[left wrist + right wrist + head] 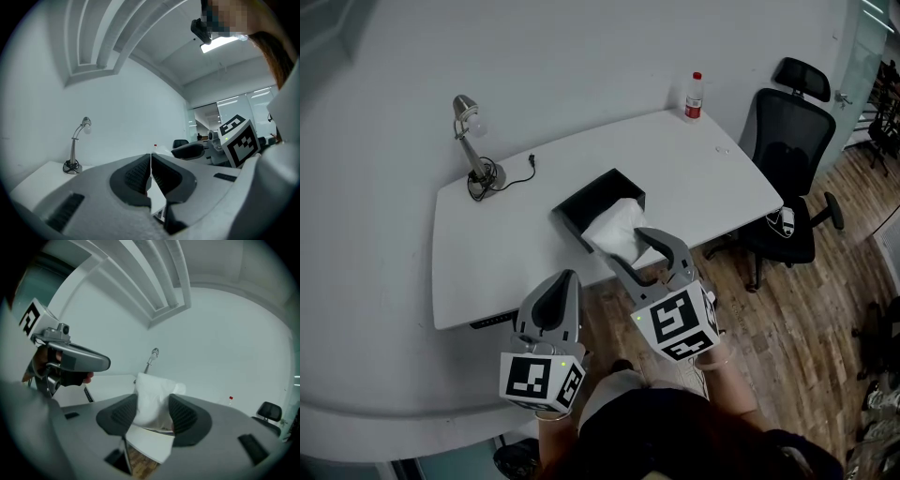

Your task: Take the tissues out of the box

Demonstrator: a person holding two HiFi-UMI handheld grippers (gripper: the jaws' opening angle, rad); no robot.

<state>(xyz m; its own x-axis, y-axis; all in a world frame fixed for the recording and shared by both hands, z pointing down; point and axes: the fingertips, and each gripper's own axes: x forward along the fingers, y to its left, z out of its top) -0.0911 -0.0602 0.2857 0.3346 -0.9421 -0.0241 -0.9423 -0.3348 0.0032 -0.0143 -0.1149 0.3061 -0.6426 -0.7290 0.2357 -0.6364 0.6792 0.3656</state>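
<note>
White tissues (151, 397) sit clamped between the fingers of the right gripper (152, 420), box (581, 202) just beyond. Left gripper (151, 171) (fingers together, empty) hangs farther back.

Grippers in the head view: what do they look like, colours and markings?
Both are grey moulded shells with two curved jaws. The left gripper and the right gripper each carry a white cube printed with black square markers, and a small green light glows on each cube. The inner pads are dark and ribbed.
</note>
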